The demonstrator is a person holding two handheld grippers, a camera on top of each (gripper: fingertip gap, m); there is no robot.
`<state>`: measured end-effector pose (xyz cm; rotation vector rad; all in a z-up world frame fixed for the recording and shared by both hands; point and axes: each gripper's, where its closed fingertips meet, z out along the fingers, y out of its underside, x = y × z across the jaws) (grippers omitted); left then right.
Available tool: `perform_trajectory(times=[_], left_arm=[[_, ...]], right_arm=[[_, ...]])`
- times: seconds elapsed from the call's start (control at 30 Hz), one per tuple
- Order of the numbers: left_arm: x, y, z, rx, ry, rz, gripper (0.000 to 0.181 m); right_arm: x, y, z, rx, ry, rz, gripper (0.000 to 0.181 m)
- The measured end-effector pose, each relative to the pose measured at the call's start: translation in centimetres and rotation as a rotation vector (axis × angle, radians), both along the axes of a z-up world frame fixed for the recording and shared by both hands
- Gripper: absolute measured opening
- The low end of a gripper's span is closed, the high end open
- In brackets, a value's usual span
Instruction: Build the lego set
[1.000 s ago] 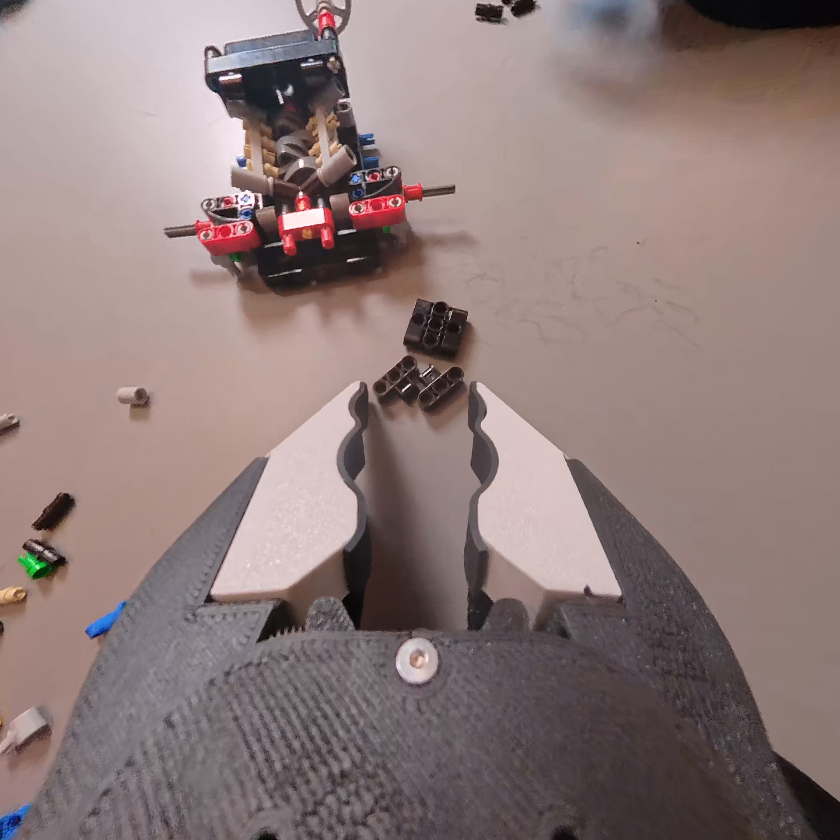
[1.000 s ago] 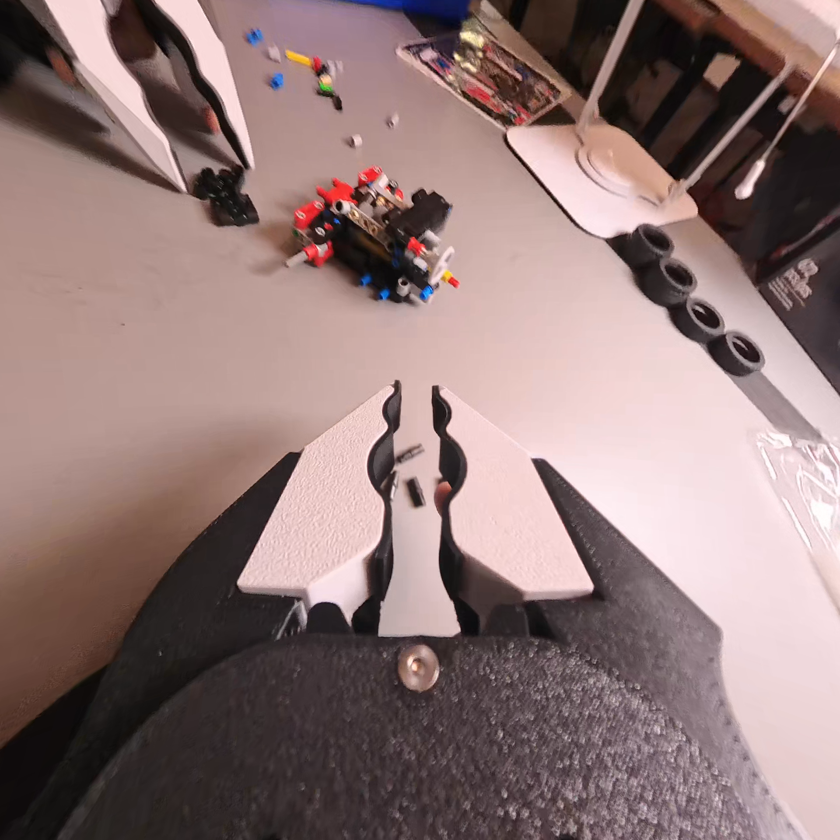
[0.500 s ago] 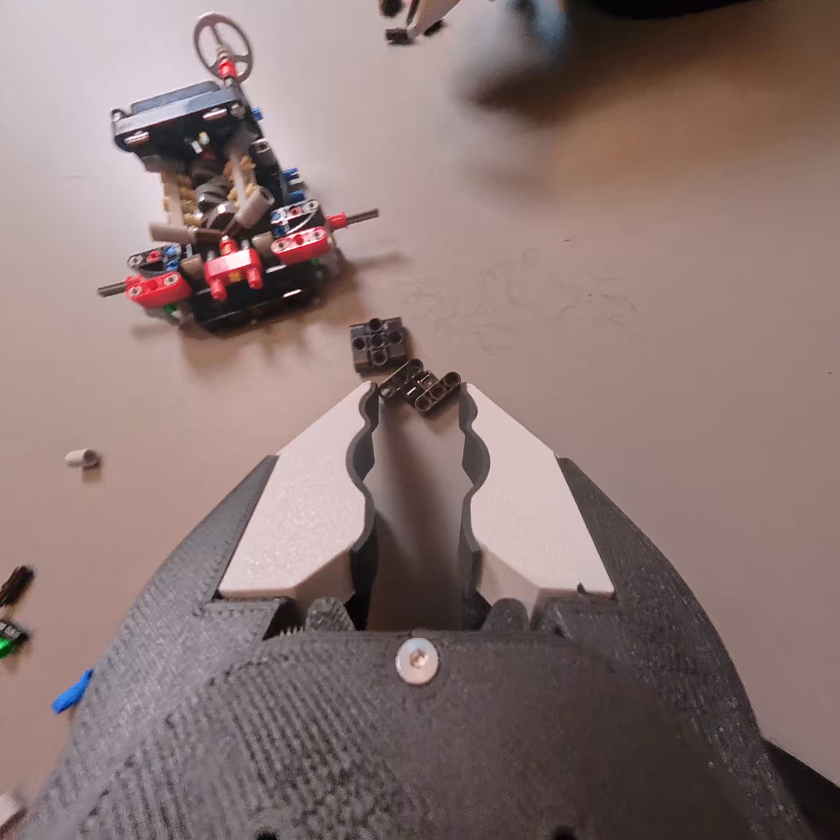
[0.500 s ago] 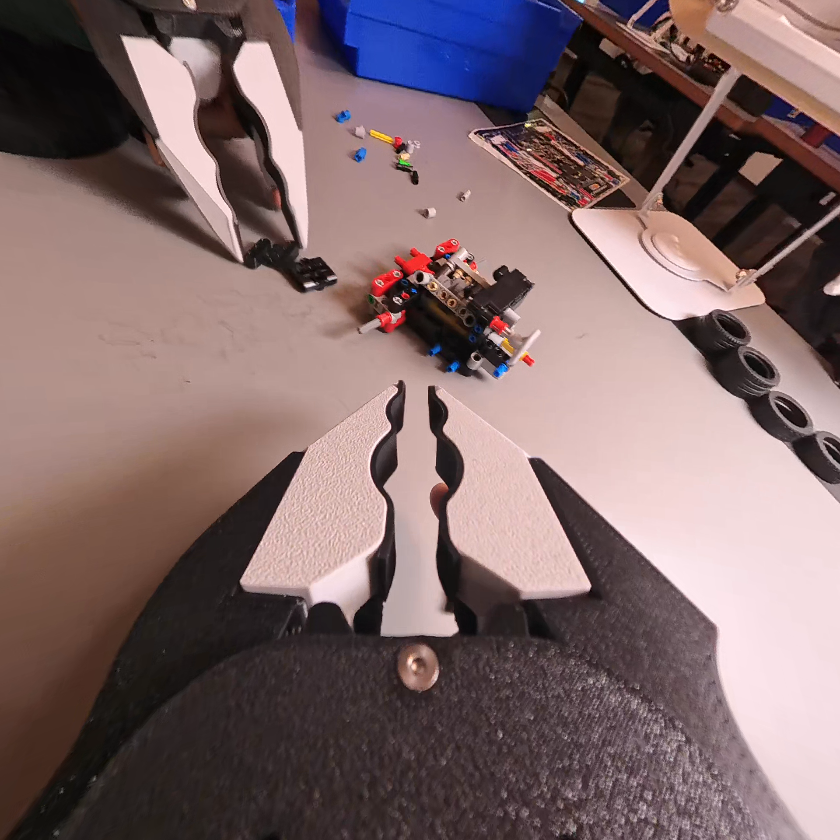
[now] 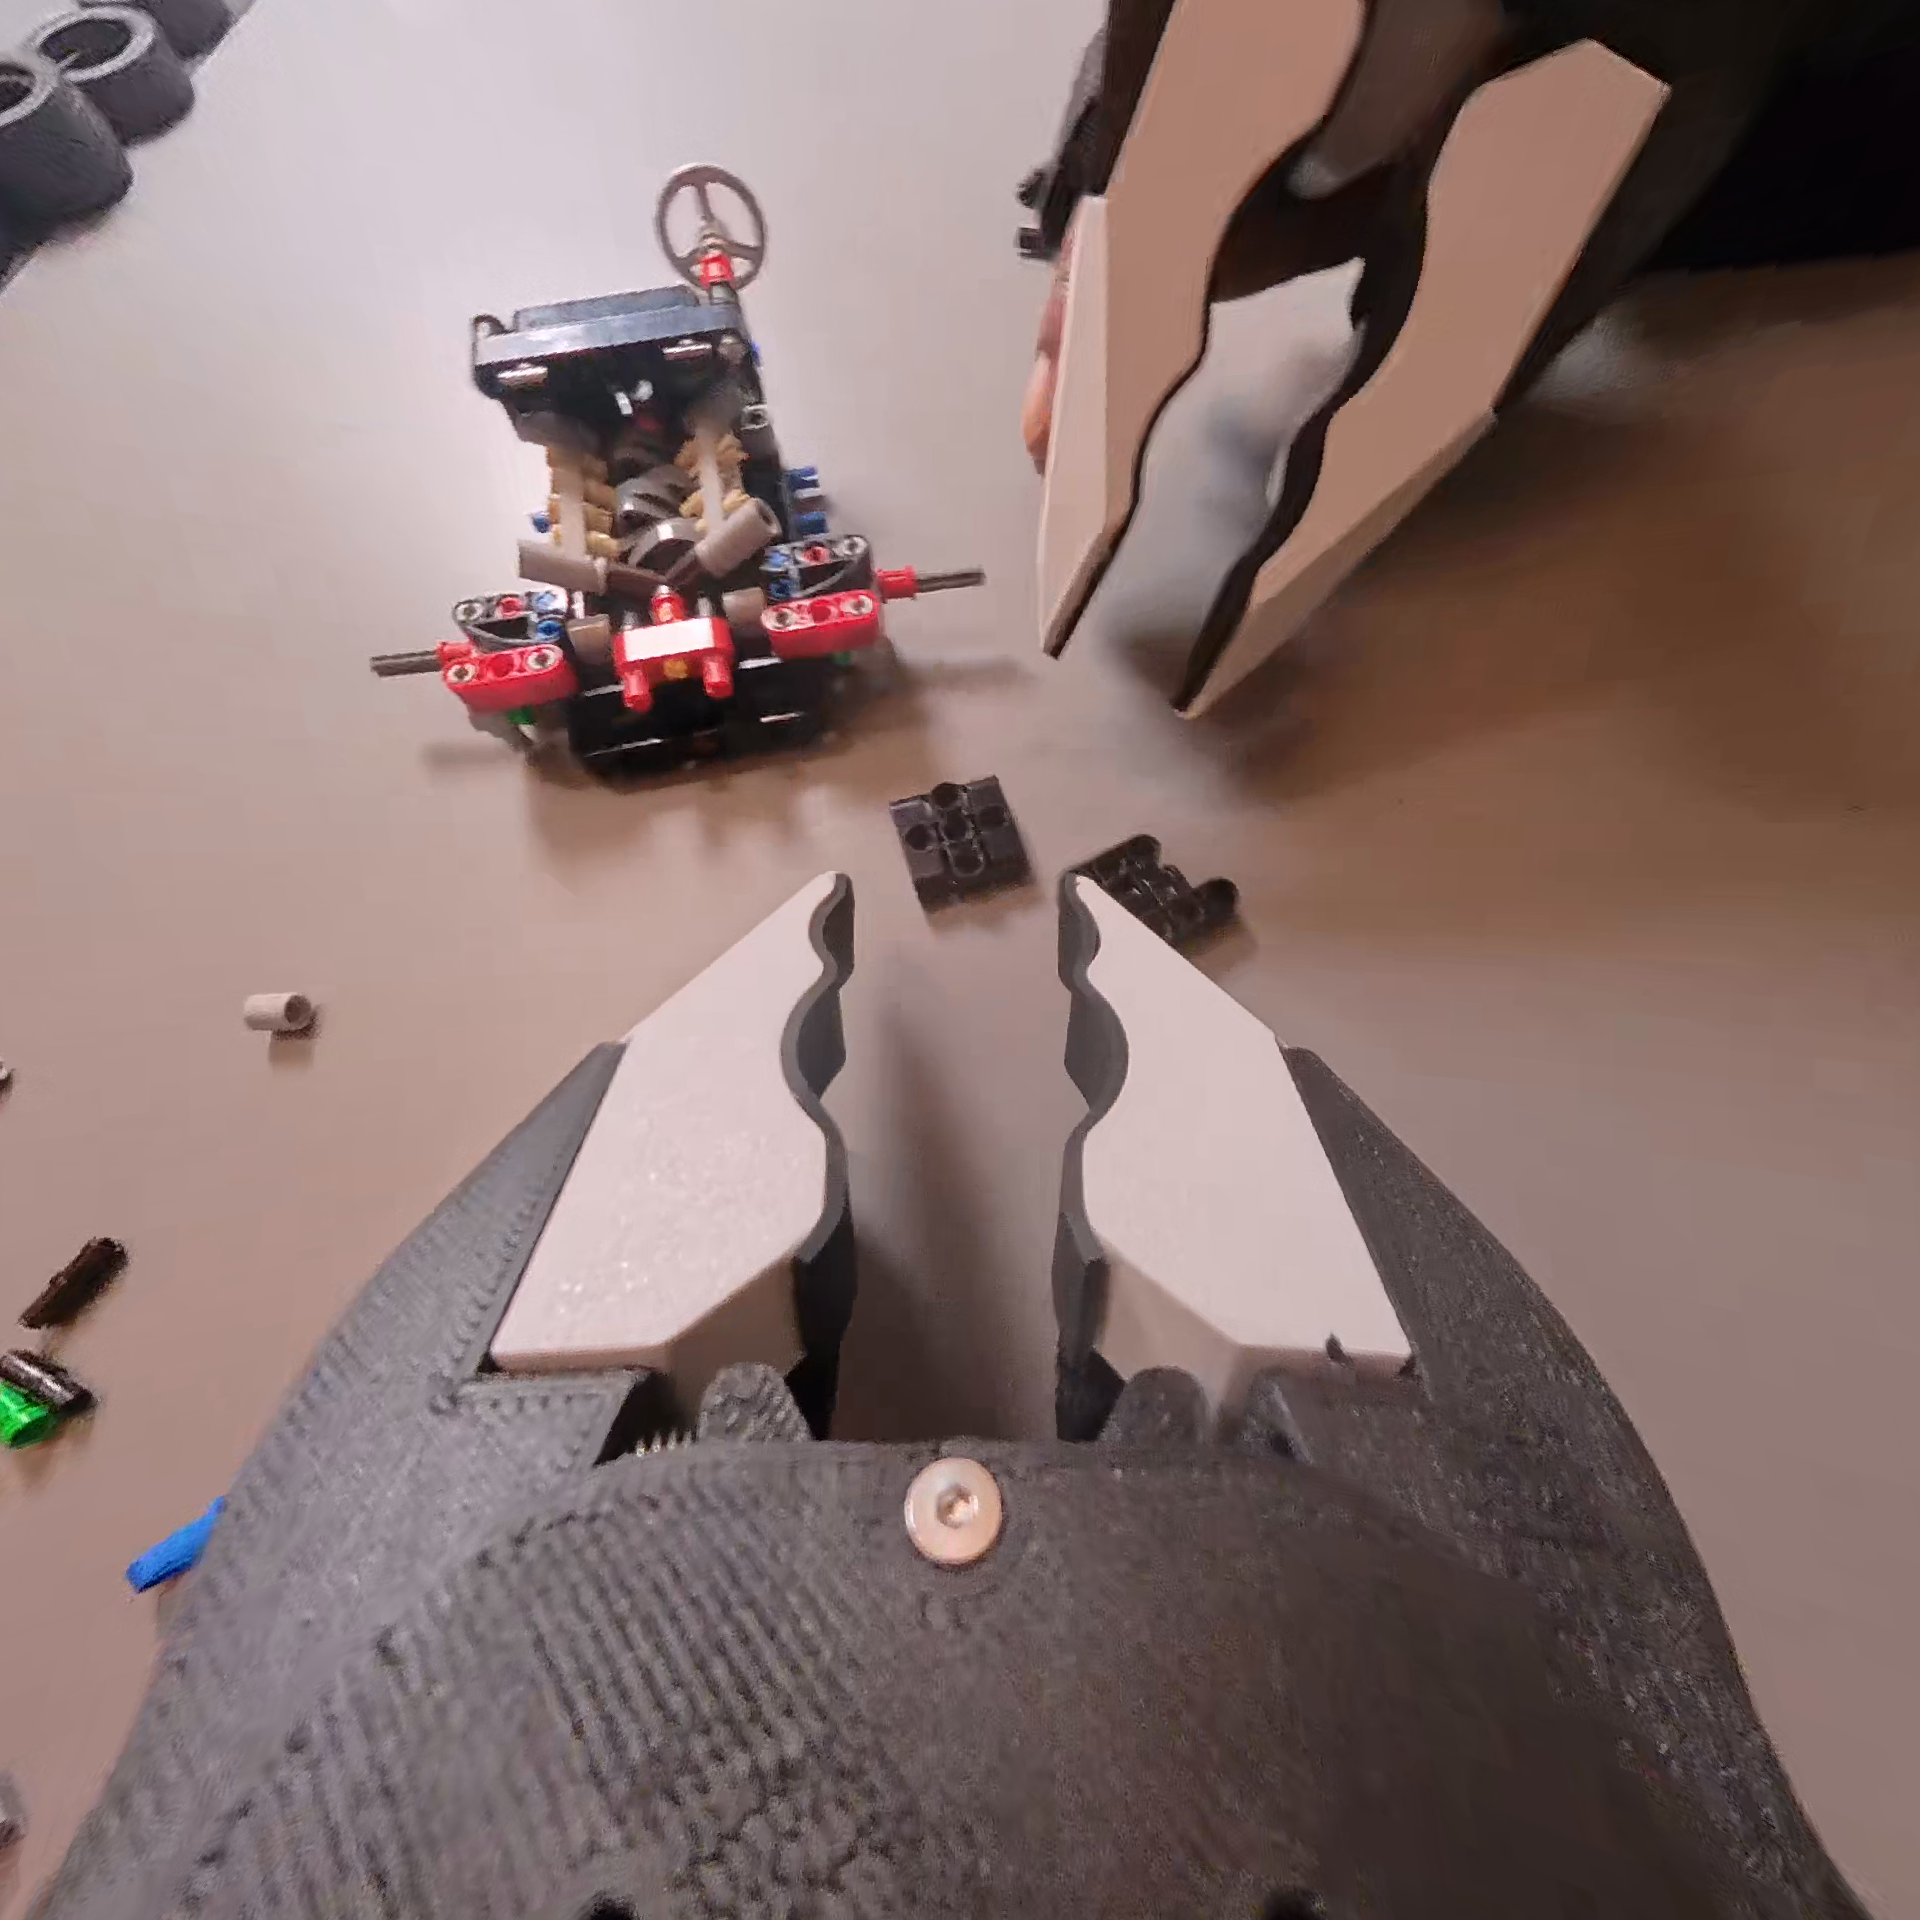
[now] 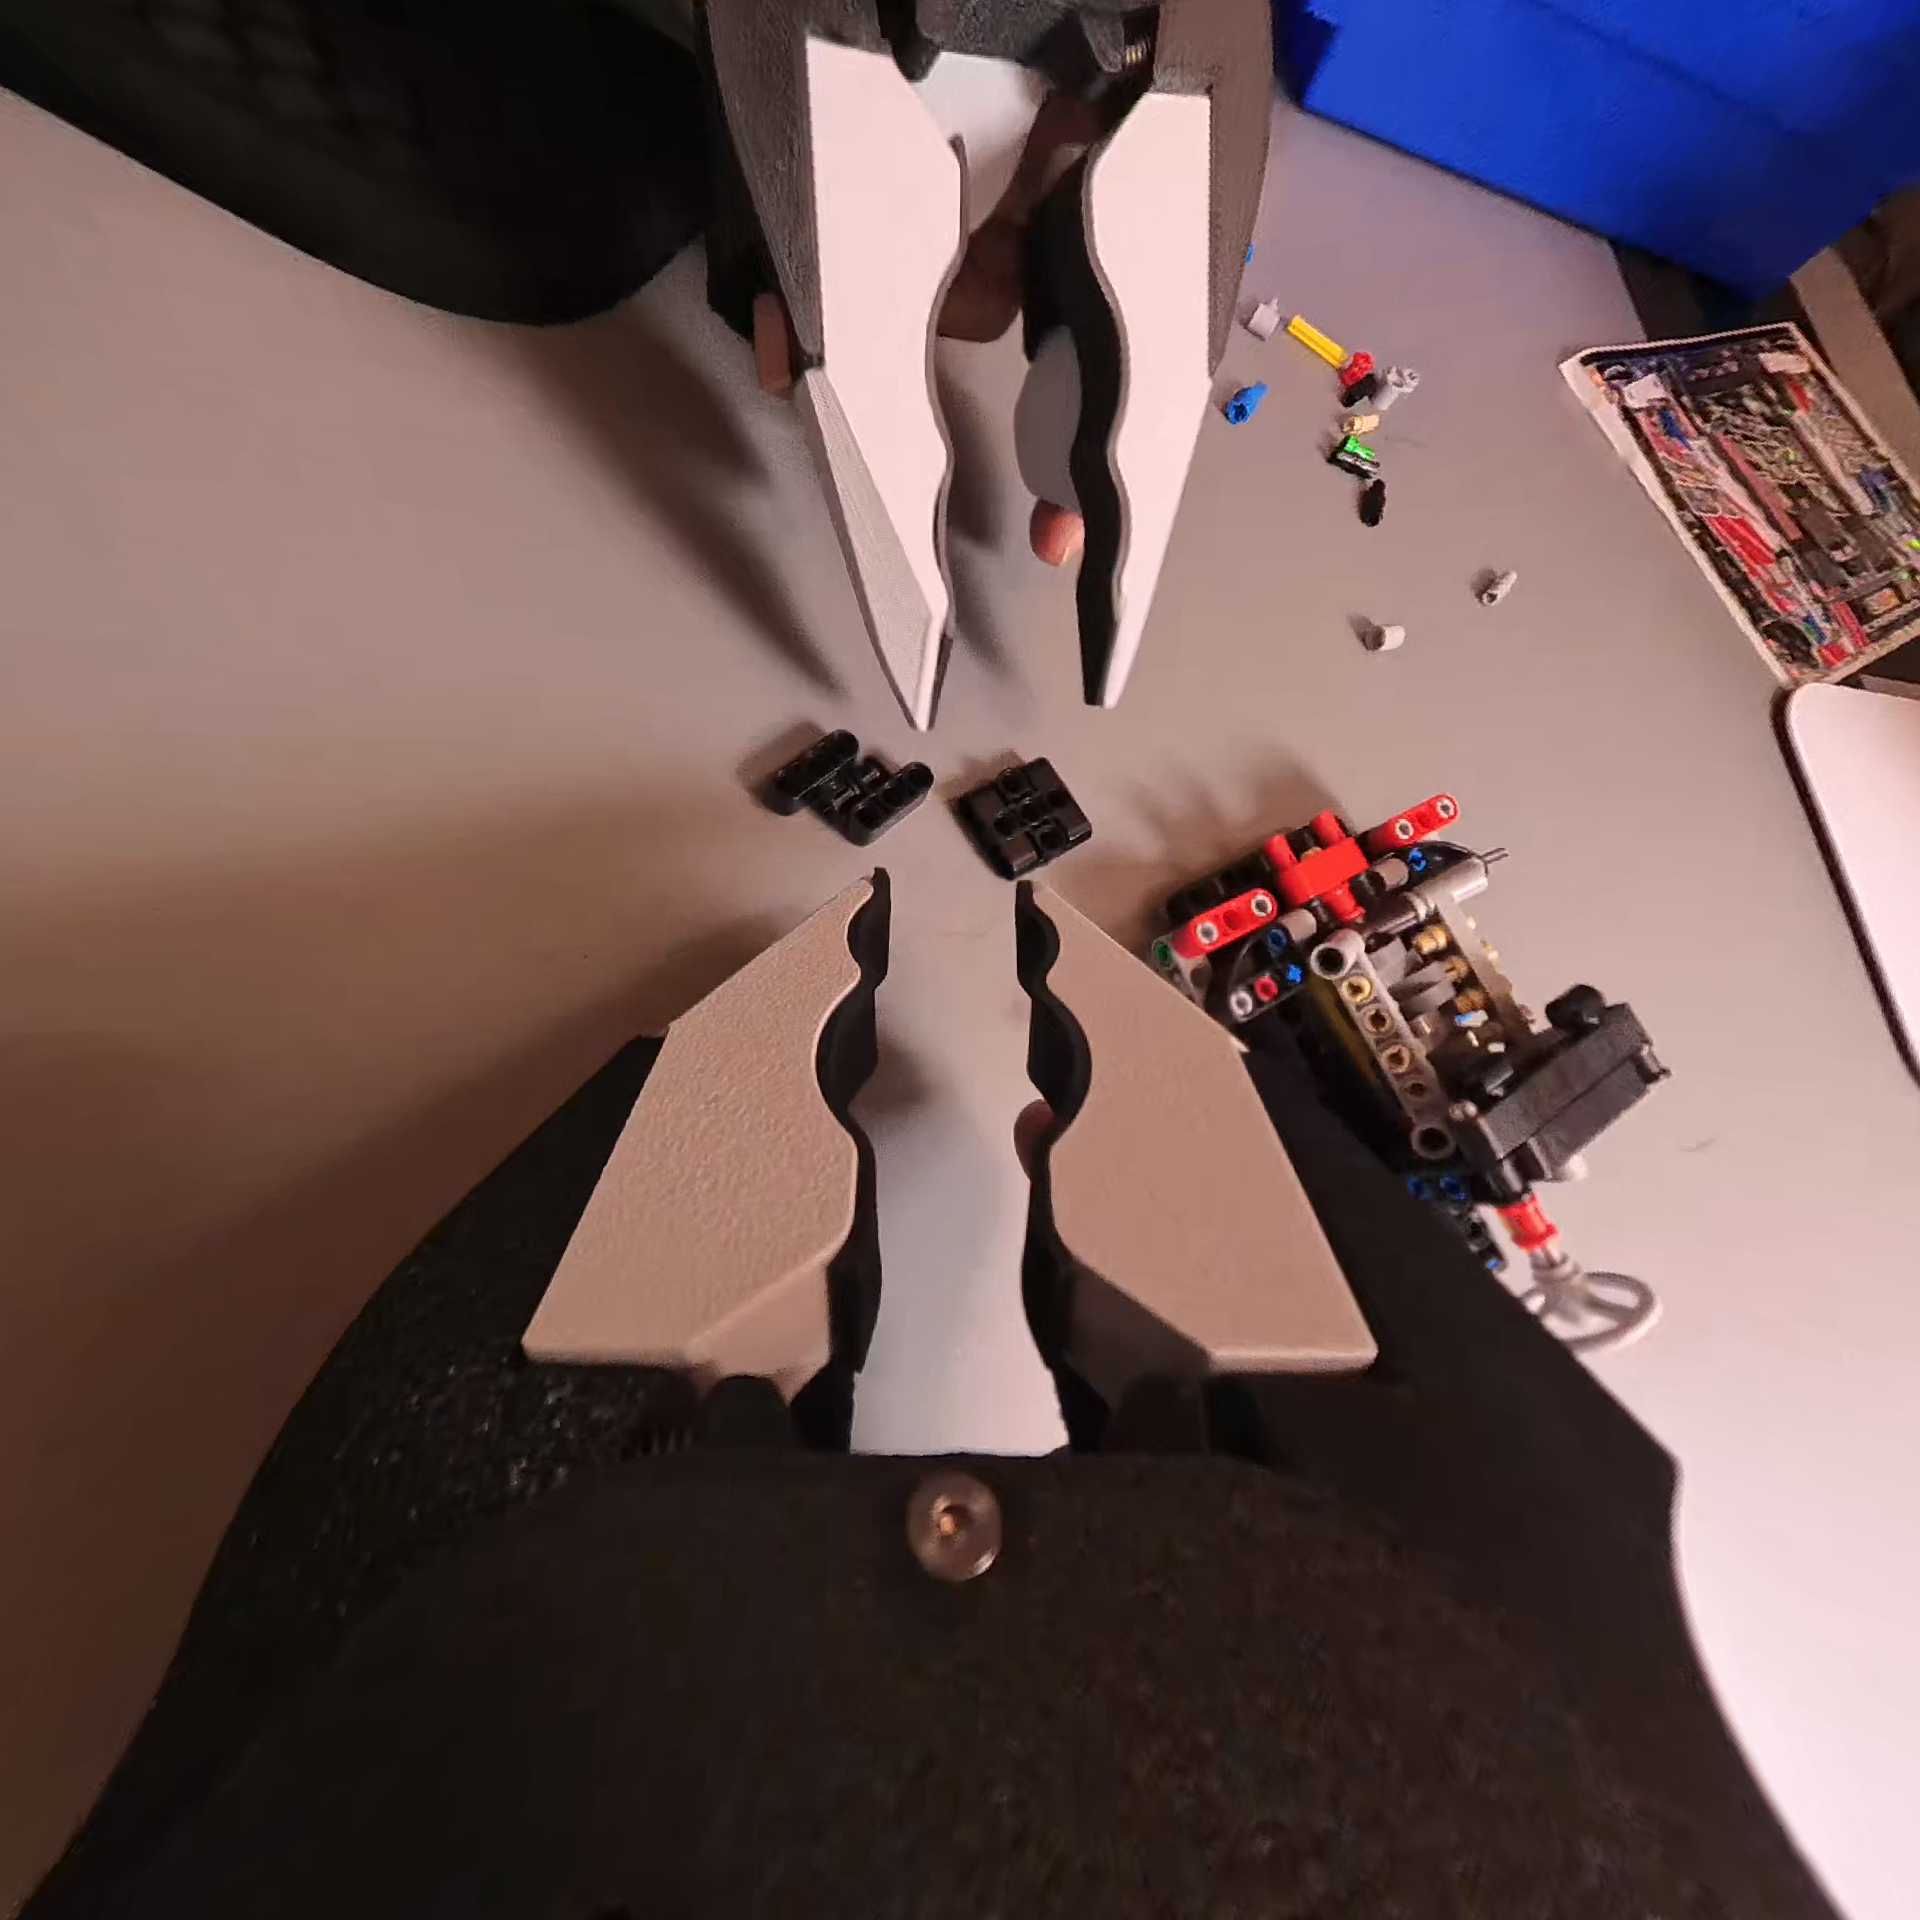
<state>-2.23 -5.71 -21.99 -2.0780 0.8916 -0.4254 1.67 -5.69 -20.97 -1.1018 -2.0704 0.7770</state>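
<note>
Grey table (image 6: 364,727) bears the part-built lego car (image 6: 1392,997); 2 black pieces (image 6: 935,805); scattered small parts (image 6: 1351,416); a booklet (image 6: 1756,488)

In the left wrist view the right finger of the left hand-held gripper (image 5: 956,899) covers the near end of the black H-shaped piece (image 5: 1164,888). The black tyres (image 5: 73,94) at the far left are cut by the frame edge, and so is a blue piece (image 5: 171,1553) beside the gripper body. The right hand-held gripper (image 5: 1122,675) looks slightly smeared.

In the right wrist view the right hand-held gripper's (image 6: 951,894) body hides the near left side of the car chassis (image 6: 1434,1018), whose steering wheel (image 6: 1590,1304) is blurred. The instruction booklet (image 6: 1756,488) and a white base (image 6: 1870,831) run off the right edge. The scattered small parts (image 6: 1351,416) are too small to identify.
</note>
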Motion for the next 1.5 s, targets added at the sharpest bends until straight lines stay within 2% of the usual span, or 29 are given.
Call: perform_trajectory(times=[0.13,0.2,0.23,0.37,0.47,0.57,0.67,0.8,0.97,1.23,1.5], left_arm=[[0.9,1.1,-0.6,-0.094,-0.065,0.080,0.039],[0.8,1.7,-1.2,-0.089,-0.004,0.106,0.024],[0.8,1.8,-1.2,-0.071,0.028,0.099,0.023],[3.4,1.2,-0.2,-0.022,-0.024,-0.027,0.023],[5.8,0.5,1.2,0.054,-0.057,-0.122,0.023],[7.3,0.2,0.7,0.057,-0.010,-0.169,0.023],[7.9,0.1,-0.1,0.053,0.028,-0.194,0.023],[6.7,0.1,-0.4,0.037,0.066,-0.166,0.034],[4.1,-1.7,-0.3,-0.047,0.056,-0.139,0.044],[1.9,-1.7,-1.4,-0.054,0.143,-0.113,0.035],[-3.4,-1.3,-0.9,-0.041,0.152,0.014,0.037]], right_arm=[[-0.3,0.6,0.5,0.014,0.009,-0.017,0.023],[0.1,1.1,0.6,0.018,0.016,-0.039,0.023],[0.3,1.4,0.6,0.018,0.017,-0.050,0.022],[1.1,2.2,0.5,0.021,0.009,-0.076,0.023],[1.9,1.7,0.1,-0.008,-0.015,-0.044,0.030],[2.6,0.7,-0.8,-0.035,-0.047,0.009,0.035],[3.2,0.3,-1.8,-0.015,-0.081,0.041,0.026],[3.6,1.4,-2.1,0.024,-0.116,-0.002,0.025],[4.5,2.1,-2.2,0.051,-0.157,-0.036,0.026],[4.5,1.8,-2.2,0.018,-0.161,-0.035,0.029],[5.0,3.0,-1.4,-0.029,-0.125,-0.071,0.029]])
